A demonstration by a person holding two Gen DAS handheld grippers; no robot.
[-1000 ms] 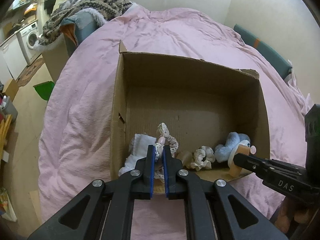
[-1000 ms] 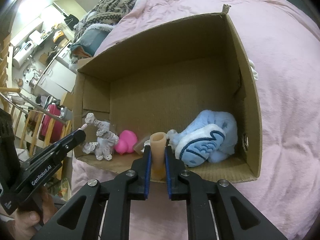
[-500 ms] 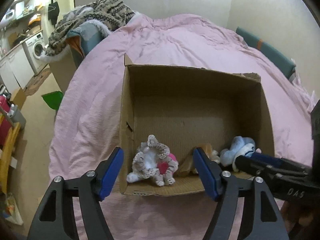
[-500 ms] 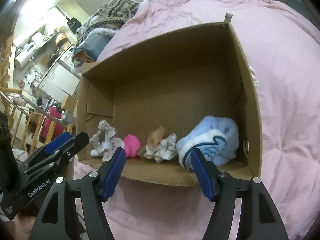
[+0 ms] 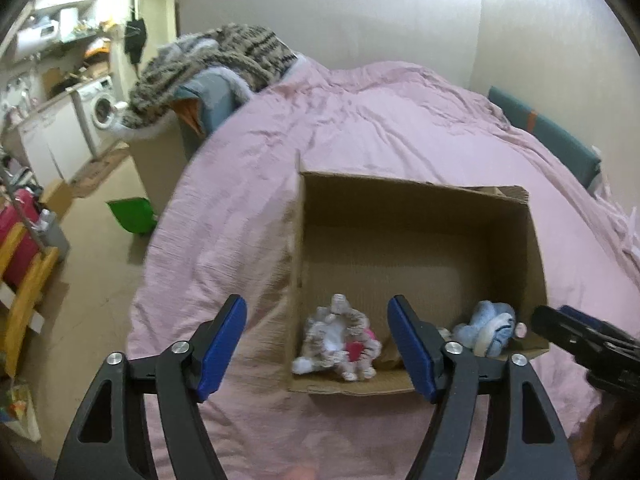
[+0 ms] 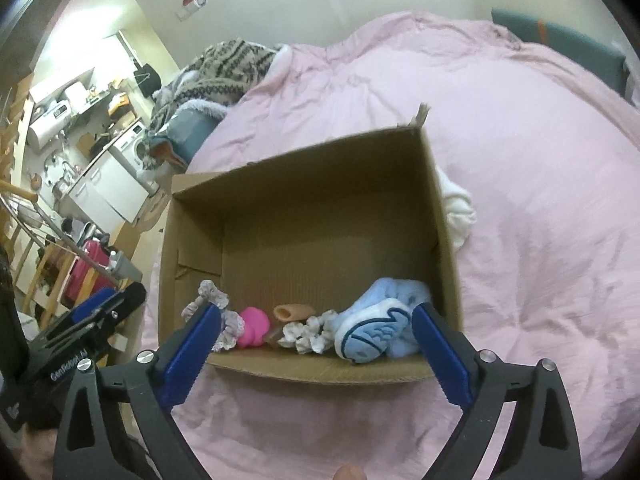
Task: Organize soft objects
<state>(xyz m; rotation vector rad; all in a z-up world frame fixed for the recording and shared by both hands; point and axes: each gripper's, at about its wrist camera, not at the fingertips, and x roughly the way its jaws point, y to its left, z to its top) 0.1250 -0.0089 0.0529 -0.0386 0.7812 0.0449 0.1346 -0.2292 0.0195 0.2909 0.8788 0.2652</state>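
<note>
Left gripper point(image 5: 316, 344) and right gripper point(image 6: 316, 354) angled downward, fingers just spread wide, nothing held

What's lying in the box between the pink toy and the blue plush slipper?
In the right wrist view, a tan tube and a white scrunchie lie between the pink toy and blue slipper.

Tan tube point(image 6: 289, 312) half behind white scrunchie point(image 6: 308, 330); box's point(image 5: 416, 196) near wall blurred.

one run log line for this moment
left claw: open, empty | right claw: open, empty | scrunchie, beige tube: in cardboard box
</note>
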